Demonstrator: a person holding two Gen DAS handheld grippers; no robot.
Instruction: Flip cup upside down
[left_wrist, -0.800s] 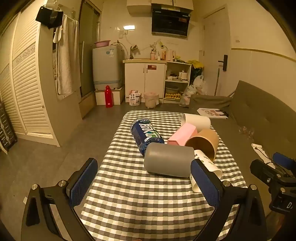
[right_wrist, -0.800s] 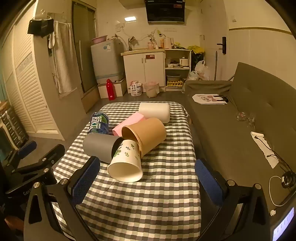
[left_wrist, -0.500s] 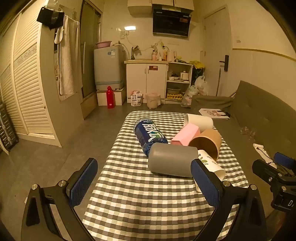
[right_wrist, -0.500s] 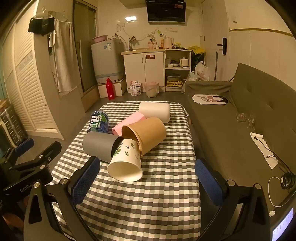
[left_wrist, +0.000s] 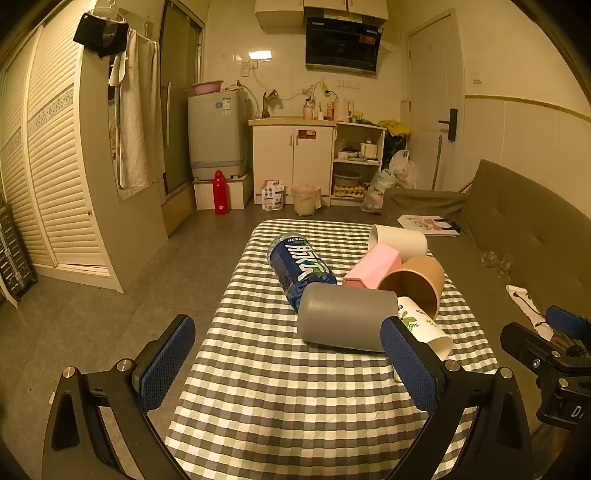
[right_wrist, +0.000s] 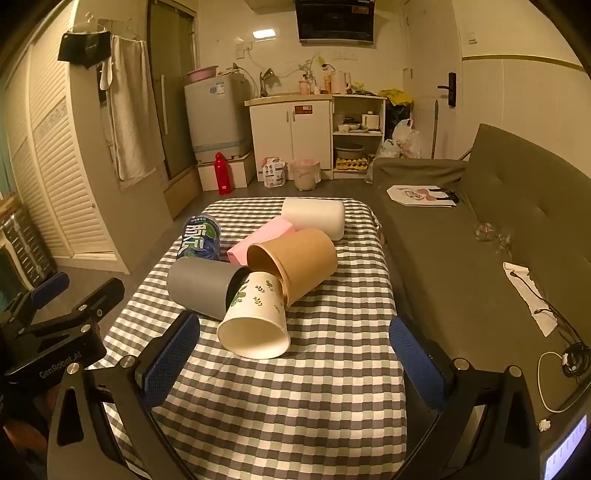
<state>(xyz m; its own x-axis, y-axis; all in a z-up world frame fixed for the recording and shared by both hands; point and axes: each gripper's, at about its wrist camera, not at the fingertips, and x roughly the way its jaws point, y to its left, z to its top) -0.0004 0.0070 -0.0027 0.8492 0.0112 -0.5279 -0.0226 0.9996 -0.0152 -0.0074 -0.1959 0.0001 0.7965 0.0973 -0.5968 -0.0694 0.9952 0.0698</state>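
Several cups lie on their sides in a cluster on the checked table (right_wrist: 295, 387): a grey cup (right_wrist: 199, 286) (left_wrist: 343, 319), a white leaf-print paper cup (right_wrist: 255, 317) (left_wrist: 424, 326) with its mouth toward me, a brown paper cup (right_wrist: 299, 260) (left_wrist: 417, 282), a pink cup (right_wrist: 258, 240) (left_wrist: 371, 271) and a white cup (right_wrist: 314, 218) (left_wrist: 400, 242). My left gripper (left_wrist: 286, 363) is open and empty, short of the grey cup. My right gripper (right_wrist: 291, 362) is open and empty, just short of the leaf-print cup.
A blue bottle (left_wrist: 299, 267) (right_wrist: 199, 238) lies on its side at the cluster's left. A grey sofa (right_wrist: 480, 229) runs along the table's right edge. The floor drops away on the table's left. Kitchen cabinets (left_wrist: 295, 162) stand at the far wall.
Both grippers have drifted slightly; the cups sit a little further right in the left wrist view. The cups themselves have not moved and both grippers stay open.
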